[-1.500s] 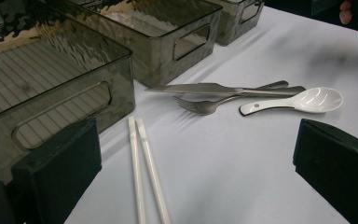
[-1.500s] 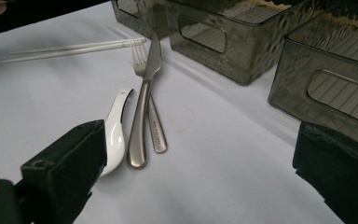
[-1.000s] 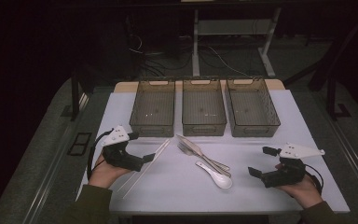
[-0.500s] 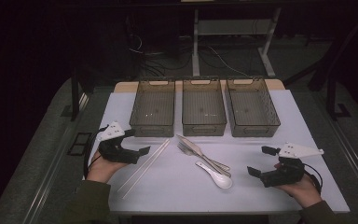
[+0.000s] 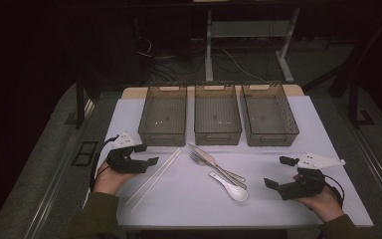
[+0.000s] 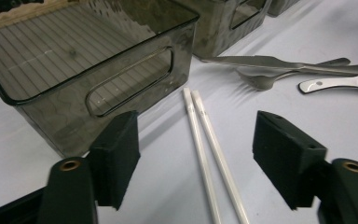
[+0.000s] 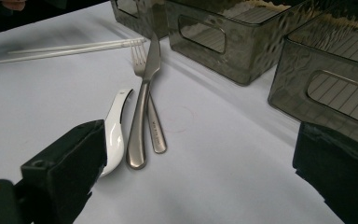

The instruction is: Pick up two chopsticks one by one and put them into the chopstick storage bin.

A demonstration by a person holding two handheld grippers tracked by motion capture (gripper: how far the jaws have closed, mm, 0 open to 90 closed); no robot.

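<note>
On the white desk (image 5: 278, 149), the chopsticks (image 6: 209, 144) lie flat between the left gripper's (image 6: 196, 156) fingers, long axis running away from them; those fingers, half-wide, have just been closing, not yet touching.

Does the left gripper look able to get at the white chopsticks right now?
Probably yes: the left gripper sits right beside the chopsticks, its jaws, just closing, straddle them untouched on bare table.

A flat white-topped bench (image 5: 278, 204) carries three smoky translucent plastic bins (image 5: 218, 114) in a row at its far side. Nearer lie two white chopsticks (image 5: 154, 178), a steel knife (image 5: 210, 159) crossing a steel fork (image 5: 199, 160), and a white ceramic spoon (image 5: 231, 188).
</note>
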